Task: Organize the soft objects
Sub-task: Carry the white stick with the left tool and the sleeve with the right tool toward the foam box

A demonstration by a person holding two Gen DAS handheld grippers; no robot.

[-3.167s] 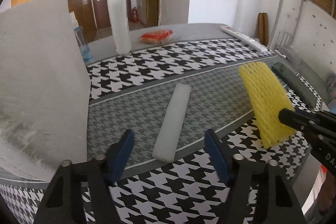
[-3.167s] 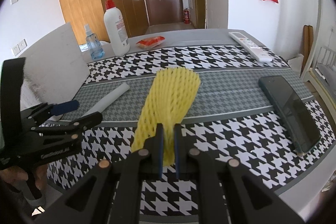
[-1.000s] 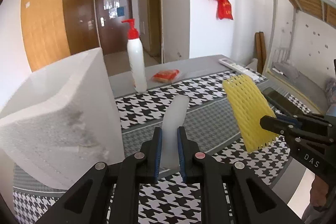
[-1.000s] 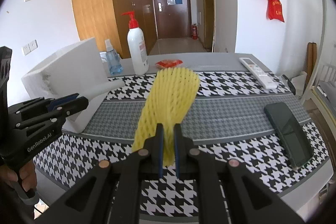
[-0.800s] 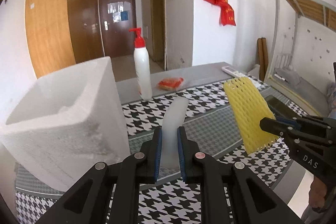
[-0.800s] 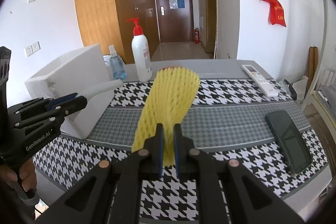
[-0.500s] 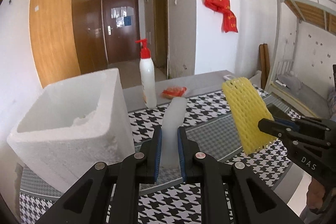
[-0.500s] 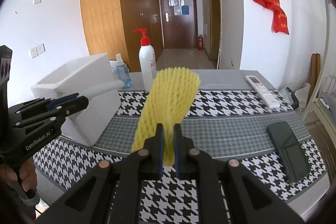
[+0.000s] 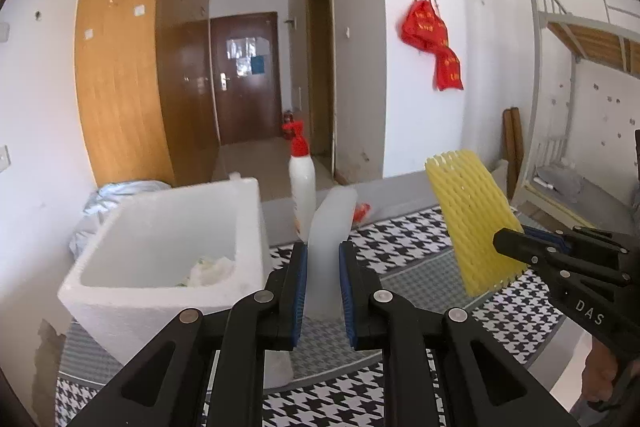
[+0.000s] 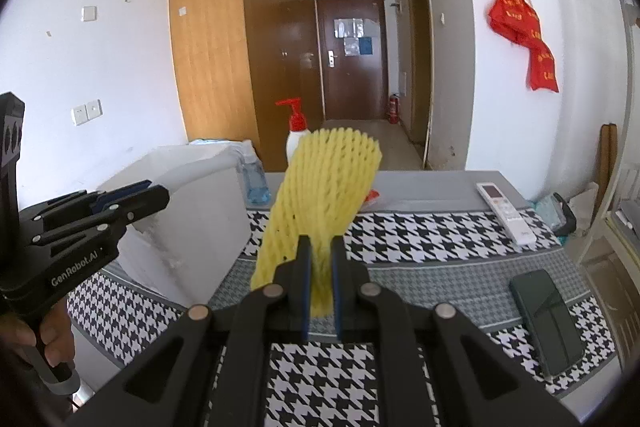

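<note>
My left gripper point(image 9: 323, 267) is shut on a white foam strip point(image 9: 330, 227) and holds it upright above the table, just right of a white foam box point(image 9: 160, 267). The box is open on top with crumpled white material point(image 9: 208, 269) inside. My right gripper point(image 10: 320, 263) is shut on a yellow foam net sleeve point(image 10: 324, 187), held upright above the table. In the left wrist view the right gripper point(image 9: 516, 245) and the sleeve point(image 9: 468, 215) are at the right. In the right wrist view the left gripper point(image 10: 140, 197) is in front of the box point(image 10: 192, 227).
A white pump bottle with a red top point(image 9: 300, 187) and a red packet point(image 9: 362, 211) stand behind the strip. A blue spray bottle point(image 10: 252, 183), a remote point(image 10: 506, 209) and a dark phone point(image 10: 548, 319) lie on the houndstooth table point(image 10: 420, 239).
The left gripper closed on the white foam strip and lifted it off the table. Both grippers have risen, so the box's open top now shows. The right gripper keeps its hold.
</note>
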